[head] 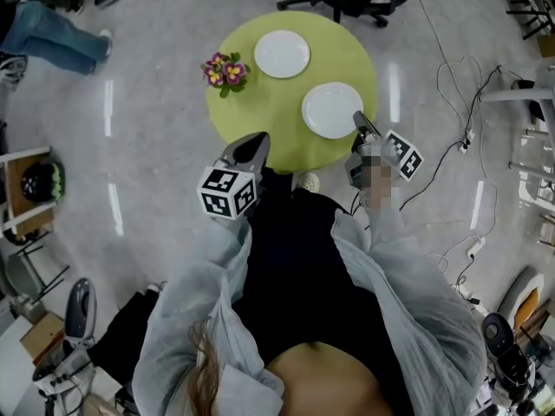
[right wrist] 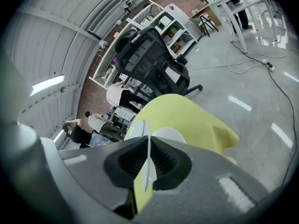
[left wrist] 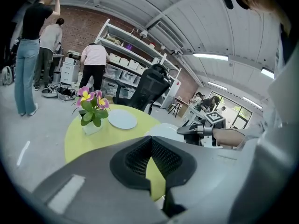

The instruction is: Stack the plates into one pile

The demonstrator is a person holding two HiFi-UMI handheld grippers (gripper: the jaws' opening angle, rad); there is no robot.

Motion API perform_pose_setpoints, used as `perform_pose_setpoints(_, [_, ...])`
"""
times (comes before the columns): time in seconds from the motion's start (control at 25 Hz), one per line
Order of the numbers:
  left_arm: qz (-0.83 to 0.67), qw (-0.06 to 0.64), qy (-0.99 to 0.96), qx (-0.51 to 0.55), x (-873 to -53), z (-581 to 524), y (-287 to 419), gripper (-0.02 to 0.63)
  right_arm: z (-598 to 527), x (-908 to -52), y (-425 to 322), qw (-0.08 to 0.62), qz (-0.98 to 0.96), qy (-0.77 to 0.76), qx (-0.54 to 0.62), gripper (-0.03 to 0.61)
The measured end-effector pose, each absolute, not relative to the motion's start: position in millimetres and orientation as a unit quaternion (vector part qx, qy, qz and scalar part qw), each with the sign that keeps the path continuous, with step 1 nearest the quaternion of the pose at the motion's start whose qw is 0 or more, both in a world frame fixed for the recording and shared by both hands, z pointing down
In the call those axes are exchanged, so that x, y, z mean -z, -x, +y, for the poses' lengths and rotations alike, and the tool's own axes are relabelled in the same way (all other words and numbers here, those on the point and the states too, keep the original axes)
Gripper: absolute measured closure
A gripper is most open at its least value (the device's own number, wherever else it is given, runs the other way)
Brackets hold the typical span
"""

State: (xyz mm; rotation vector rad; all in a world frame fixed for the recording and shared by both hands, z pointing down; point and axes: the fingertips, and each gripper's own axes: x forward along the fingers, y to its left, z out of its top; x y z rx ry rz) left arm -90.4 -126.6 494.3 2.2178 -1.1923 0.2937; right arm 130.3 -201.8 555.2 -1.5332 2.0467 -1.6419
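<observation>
Plates, two, apart on green desk: near plate at 4 o'clock, far plate at 12. Right tongs, pressed together, empty, at near plate's rim; left tongs together too, at 7 o'clock. Likely risk: unopened tips shove near plate sideways.

The person wears a pale grey jacket with loose, creased sleeves, open over a black top. Long light-brown hair lies on the jacket front. The left gripper and right gripper are grey shells with black ribbed pads. Each carries a cube of black-and-white square markers.
</observation>
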Motion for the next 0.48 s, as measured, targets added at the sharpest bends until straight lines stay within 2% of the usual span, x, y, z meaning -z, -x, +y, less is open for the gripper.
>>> perform_pose_setpoints(0.24, [-0.452, 0.311, -0.828, -0.118, -502.2, -122.3, 99.9, 0.601, -204.5, -576.7, -130.3, 0.051, 0.647, 0.511, 0.563, 0.561])
perform_pose_setpoints(0.48, [-0.449, 0.321, -0.825, -0.121, -510.2, -118.5, 101.1, 0.601, -195.1, -607.6, -145.0, -0.055, 0.638, 0.555, 0.531, 0.526])
